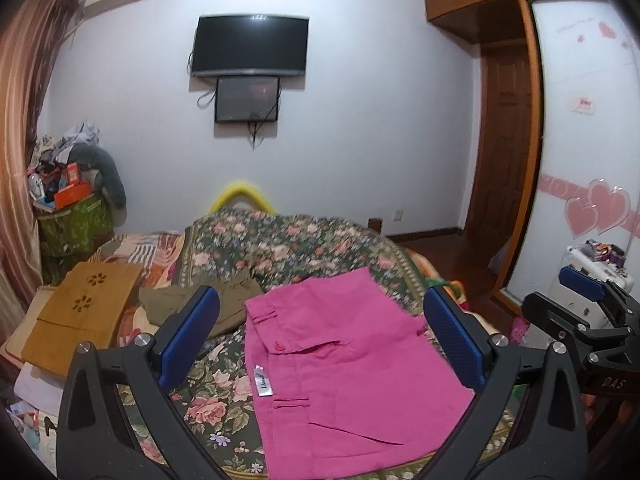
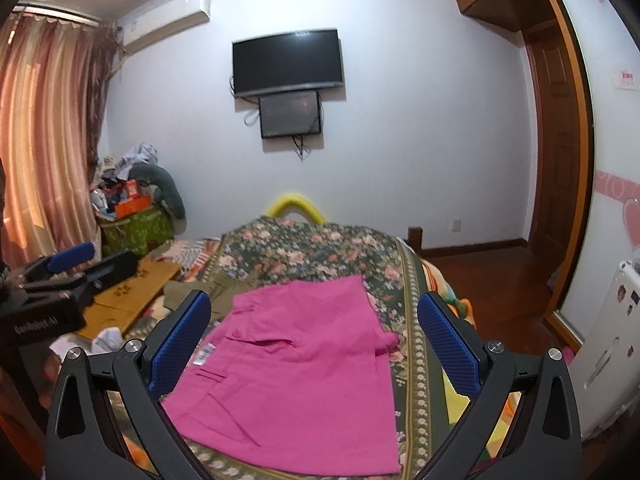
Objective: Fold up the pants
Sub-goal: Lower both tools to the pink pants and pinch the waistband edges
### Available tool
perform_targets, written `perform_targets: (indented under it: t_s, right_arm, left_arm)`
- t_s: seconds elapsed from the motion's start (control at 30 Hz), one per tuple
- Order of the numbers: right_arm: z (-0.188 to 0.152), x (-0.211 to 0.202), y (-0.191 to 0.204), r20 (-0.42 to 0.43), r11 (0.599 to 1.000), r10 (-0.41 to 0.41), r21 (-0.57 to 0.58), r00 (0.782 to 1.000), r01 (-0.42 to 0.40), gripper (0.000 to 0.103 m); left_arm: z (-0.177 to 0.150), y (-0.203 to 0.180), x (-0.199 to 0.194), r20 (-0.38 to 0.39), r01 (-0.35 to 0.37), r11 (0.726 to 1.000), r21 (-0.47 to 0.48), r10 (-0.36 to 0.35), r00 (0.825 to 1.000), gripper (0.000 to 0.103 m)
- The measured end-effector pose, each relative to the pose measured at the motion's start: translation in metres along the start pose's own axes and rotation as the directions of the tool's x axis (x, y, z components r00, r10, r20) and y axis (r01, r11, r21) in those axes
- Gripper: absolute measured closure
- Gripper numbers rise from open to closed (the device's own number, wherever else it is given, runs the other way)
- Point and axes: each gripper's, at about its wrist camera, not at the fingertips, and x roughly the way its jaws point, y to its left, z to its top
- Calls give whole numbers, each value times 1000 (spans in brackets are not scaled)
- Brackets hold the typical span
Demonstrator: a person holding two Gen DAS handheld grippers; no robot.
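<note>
pink pants: 1; olive garment: 1; wall screens: 2

The pants lie on the bed, another garment beside their left, the television behind.

I see bed under floral cover; pink pants flat on it, olive garment just beyond, wooden board at left edge.
</note>
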Motion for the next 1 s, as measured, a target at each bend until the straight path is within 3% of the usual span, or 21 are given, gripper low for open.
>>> perform_targets:
  t_s: [0.2,0.4,0.63,0.8,0.9,1.0]
  right_arm:
    - [-17,45,-27,-110,999,-21,27,994,25,0]
    - [-37,100,-62,-275,997,-45,50,960,61,0]
    - [-59,152,-84,-415,999,-4,43,910,24,2]
    - [-72,192,-87,-488,999,45,24,872,-38,18]
    - [-80,213,-87,-526,997,71,16,848,-74,36]
    - [-87,229,-88,-562,995,98,28,822,-99,46]
  left_arm:
    - [-9,17,60,-104,-60,998,8,60,993,0]
    - [-29,41,133,-280,-66,997,37,74,957,0]
    - [-62,70,214,-468,-68,995,75,95,878,0]
    - [-91,84,254,-581,-67,995,74,98,808,0]
    - [-102,86,267,-628,-48,997,63,77,774,1]
    - [-111,83,272,-663,4,999,37,21,749,20]
